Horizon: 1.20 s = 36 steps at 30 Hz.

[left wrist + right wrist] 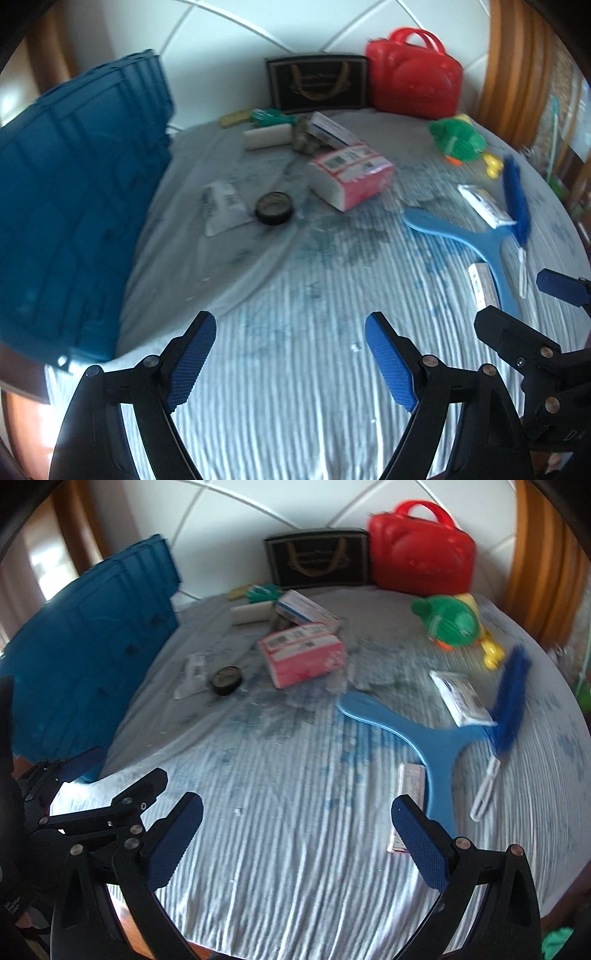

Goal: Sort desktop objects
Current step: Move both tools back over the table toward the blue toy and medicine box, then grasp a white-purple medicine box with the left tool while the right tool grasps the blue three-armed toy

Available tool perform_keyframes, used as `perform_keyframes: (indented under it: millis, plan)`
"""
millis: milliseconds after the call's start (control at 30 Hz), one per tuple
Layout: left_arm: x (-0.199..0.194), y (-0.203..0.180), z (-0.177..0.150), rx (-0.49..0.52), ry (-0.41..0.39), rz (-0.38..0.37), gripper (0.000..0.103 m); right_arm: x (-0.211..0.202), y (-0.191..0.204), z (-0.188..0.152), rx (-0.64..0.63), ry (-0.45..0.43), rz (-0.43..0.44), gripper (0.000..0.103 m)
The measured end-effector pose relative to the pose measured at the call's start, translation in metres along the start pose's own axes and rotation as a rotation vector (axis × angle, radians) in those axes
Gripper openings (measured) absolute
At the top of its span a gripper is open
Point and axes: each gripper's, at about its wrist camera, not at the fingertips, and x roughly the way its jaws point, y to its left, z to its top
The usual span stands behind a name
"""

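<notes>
**Both jaws wide, nothing held, clutter spread ahead**

My left gripper [290, 360] hangs over the striped cloth [295, 406] with its jaws spread apart and empty. My right gripper [297, 843] is the same, jaws parted around bare cloth.

From my left wrist, the blue crate [74, 206] stands at nine o'clock, leaning along the cloth's edge. The black round tin [274, 208] lies at twelve o'clock, just beside a white packet [223, 206] at eleven. The pink tissue pack [351, 175] sits past them at one o'clock, with a small box [328, 131] propped behind it. At the far edge stand the dark gift bag [317, 83] and the red case [413, 77], side by side.

From my right wrist, the blue boomerang [417, 738] lies at one o'clock, close to my right finger. The blue brush [509, 690] crosses its far arm at two o'clock. The green toy [450, 622] rests farther out, near the red case.
</notes>
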Motion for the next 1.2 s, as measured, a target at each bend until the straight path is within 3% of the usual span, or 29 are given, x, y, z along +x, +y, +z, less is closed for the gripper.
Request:
perform_keyframes:
  millis: [300,467,633,900,1067,1200]
  plan:
    - [0.05,-0.048,0.017,0.121,0.056,-0.131,0.083,0.021,-0.054,-0.012,0.147,0.057,-0.151,0.103]
    - [0.061,-0.081,0.022,0.142,0.083,-0.148,0.083,0.02,-0.1,-0.019,0.194,0.073,-0.191,0.103]
    - [0.067,-0.13,0.029,0.095,0.088,-0.128,0.083,0.025,-0.153,-0.015,0.157,0.073,-0.19,0.103]
    - [0.087,-0.207,0.021,-0.039,0.149,-0.055,0.08,0.046,-0.242,-0.01,0.03,0.145,-0.107,0.103]
    - [0.096,-0.209,0.014,-0.106,0.176,-0.023,0.074,0.062,-0.26,-0.009,0.0,0.181,-0.035,0.103]
    - [0.099,-0.214,0.017,-0.119,0.182,-0.051,0.074,0.07,-0.263,-0.009,-0.012,0.196,-0.013,0.103]
